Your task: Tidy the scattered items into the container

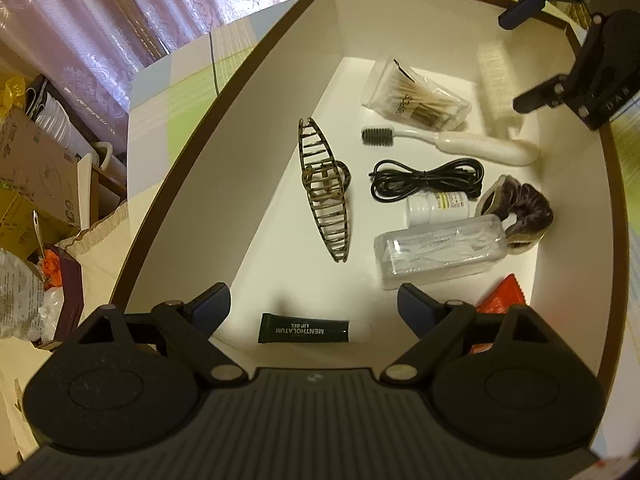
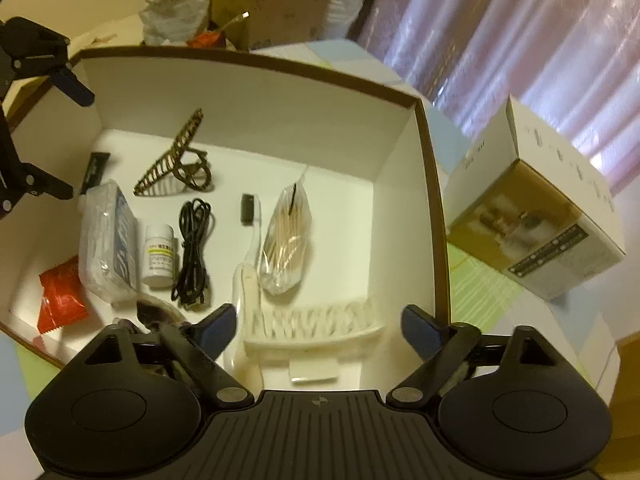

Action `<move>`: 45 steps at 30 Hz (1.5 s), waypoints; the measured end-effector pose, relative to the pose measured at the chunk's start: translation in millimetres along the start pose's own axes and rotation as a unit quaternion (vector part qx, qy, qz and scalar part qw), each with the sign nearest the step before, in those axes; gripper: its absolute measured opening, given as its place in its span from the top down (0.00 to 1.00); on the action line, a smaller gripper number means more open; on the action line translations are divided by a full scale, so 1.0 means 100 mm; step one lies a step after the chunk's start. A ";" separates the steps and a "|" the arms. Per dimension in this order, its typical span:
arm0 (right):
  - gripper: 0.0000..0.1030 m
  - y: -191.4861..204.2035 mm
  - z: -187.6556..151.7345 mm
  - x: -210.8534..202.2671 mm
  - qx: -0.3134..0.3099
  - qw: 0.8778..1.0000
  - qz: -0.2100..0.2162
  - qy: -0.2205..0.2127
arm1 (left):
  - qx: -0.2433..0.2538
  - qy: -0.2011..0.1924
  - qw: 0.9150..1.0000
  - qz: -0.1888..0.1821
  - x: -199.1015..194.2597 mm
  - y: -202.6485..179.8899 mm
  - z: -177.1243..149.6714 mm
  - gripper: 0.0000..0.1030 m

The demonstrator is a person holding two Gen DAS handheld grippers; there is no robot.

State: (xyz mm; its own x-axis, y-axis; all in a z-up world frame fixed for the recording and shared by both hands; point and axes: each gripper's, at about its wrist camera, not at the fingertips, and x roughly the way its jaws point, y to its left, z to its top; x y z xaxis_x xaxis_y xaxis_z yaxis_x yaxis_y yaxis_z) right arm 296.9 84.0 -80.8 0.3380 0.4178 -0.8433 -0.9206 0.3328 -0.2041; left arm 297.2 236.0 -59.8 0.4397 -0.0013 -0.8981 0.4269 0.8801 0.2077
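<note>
A white box with a brown rim (image 1: 172,184) (image 2: 434,200) holds several items. Inside lie a tortoiseshell hair claw (image 1: 324,188) (image 2: 176,164), a bag of cotton swabs (image 1: 416,96) (image 2: 286,240), a white toothbrush (image 1: 452,142), a black cable (image 1: 428,180) (image 2: 194,248), a pill bottle (image 1: 436,208), a clear plastic case (image 1: 440,252), a scrunchie (image 1: 520,208), a red packet (image 2: 60,300) and a lip gel tube (image 1: 304,328). A white brush (image 2: 320,320) looks blurred under my open right gripper (image 2: 318,326) (image 1: 524,56). My left gripper (image 1: 314,308) (image 2: 60,134) hangs open and empty above the tube.
A white and gold carton (image 2: 540,208) stands on the checked tablecloth just right of the box. Cardboard boxes and plastic bags (image 1: 36,176) crowd the floor beyond the table's edge. Curtains (image 2: 500,20) hang behind.
</note>
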 end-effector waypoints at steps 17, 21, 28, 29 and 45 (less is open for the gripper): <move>0.02 -0.06 -0.09 -0.30 0.062 0.997 0.037 -0.020 | -0.083 -0.030 0.996 -0.004 -0.32 -0.07 -0.01 0.09; 0.02 -0.01 -0.11 -0.34 0.062 0.997 0.037 -0.020 | -0.090 -0.042 0.995 0.002 -0.41 -0.14 0.00 0.09; 0.02 0.03 -0.11 -0.45 0.063 0.997 0.039 -0.032 | -0.107 -0.063 0.992 0.024 -0.57 -0.22 0.00 0.08; 0.02 0.03 -0.11 -0.46 0.064 0.997 0.039 -0.034 | -0.111 -0.066 0.991 0.030 -0.60 -0.24 0.00 0.08; 0.02 0.15 -0.30 -1.06 0.130 0.982 0.066 -0.118 | -0.197 -0.136 0.968 0.072 -1.33 -0.55 -0.23 0.08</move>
State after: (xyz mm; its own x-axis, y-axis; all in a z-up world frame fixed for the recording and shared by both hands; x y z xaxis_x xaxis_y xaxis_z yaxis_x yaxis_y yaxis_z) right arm 241.7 19.1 -8.9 0.2825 0.6466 -0.7086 -0.8894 0.4533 0.0590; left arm 196.9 198.9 39.4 0.6877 0.0573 -0.7237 0.0345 0.9932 0.1114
